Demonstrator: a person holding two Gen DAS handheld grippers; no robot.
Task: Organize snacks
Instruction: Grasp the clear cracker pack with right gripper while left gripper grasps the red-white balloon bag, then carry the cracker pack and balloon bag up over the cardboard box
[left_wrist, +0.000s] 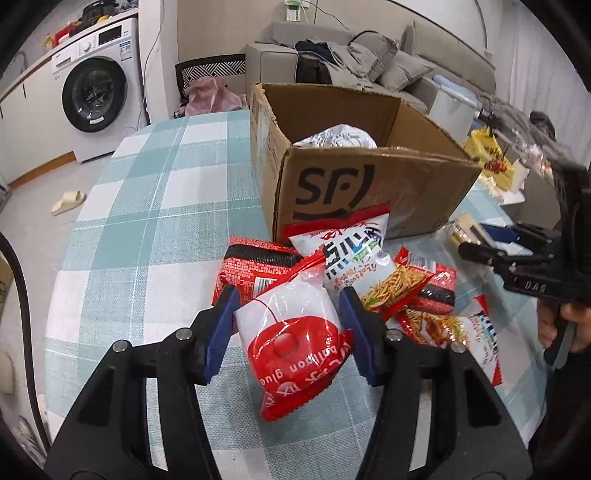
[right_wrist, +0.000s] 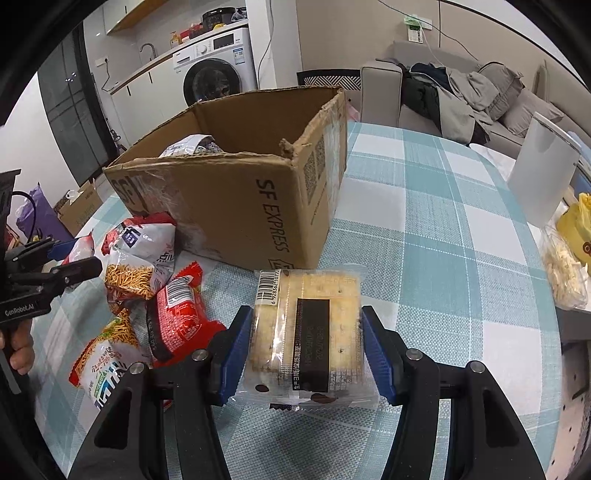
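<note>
While the left gripper (left_wrist: 288, 325) clamps a red-and-white packet (left_wrist: 291, 339) and the right gripper (right_wrist: 306, 354) clamps a cracker pack (right_wrist: 310, 332), both hang over the checked tablecloth (right_wrist: 424, 240). The open cardboard box (right_wrist: 236, 206) stands just beyond. Four snack bags (left_wrist: 354, 266) crowd its near wall; the cloth right of the box is bare.

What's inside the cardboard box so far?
One silvery crinkled snack bag shows above the cardboard box front wall. The box floor and anything lower down are hidden by its walls.
</note>
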